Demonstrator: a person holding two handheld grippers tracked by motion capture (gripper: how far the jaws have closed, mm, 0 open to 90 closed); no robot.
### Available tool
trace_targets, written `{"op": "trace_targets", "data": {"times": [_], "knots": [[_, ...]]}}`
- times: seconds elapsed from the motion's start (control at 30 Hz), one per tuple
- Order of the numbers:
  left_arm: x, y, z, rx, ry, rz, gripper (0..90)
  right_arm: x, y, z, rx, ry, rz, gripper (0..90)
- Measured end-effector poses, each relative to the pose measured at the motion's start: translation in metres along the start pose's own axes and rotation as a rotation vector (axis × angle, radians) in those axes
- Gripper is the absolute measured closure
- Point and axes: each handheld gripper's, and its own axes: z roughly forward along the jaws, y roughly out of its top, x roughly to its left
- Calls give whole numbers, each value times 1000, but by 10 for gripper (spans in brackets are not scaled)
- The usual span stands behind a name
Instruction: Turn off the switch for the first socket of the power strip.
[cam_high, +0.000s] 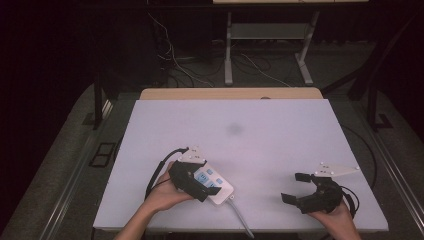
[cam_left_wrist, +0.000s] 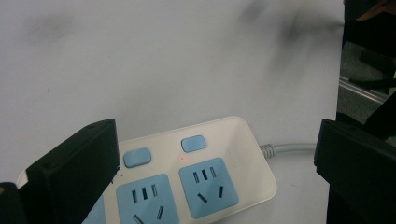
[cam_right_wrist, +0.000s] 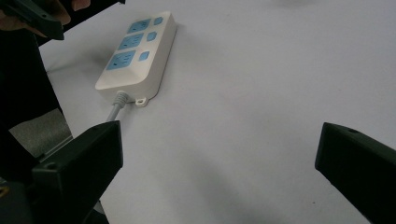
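The left claw (cam_high: 197, 182) hangs open over the cream plastic power strip with blue sockets (cam_high: 214, 184), which lies flat near the front edge of the white desk (cam_high: 280, 145); judged risk: a jaw closing unevenly could skid the strip toward that edge or depress a blue switch, and its grey cord (cam_high: 241, 218) could snag. The right claw (cam_high: 298, 188) is open and empty, well apart. Count: one strip, three sockets, three switches, one cord, two claws.
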Motion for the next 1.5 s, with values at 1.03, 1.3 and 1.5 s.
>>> {"op": "trace_targets", "data": {"times": [1.03, 1.3, 1.5], "knots": [[11, 34, 19, 197, -98, 86, 220, 0, -1, 1, 16, 5, -5, 7], [19, 37, 22, 216, -130, 93, 449, 0, -1, 1, 20, 5, -6, 7], [24, 35, 29, 245, -142, 96, 578, 0, -1, 1, 20, 4, -7, 7]]}}
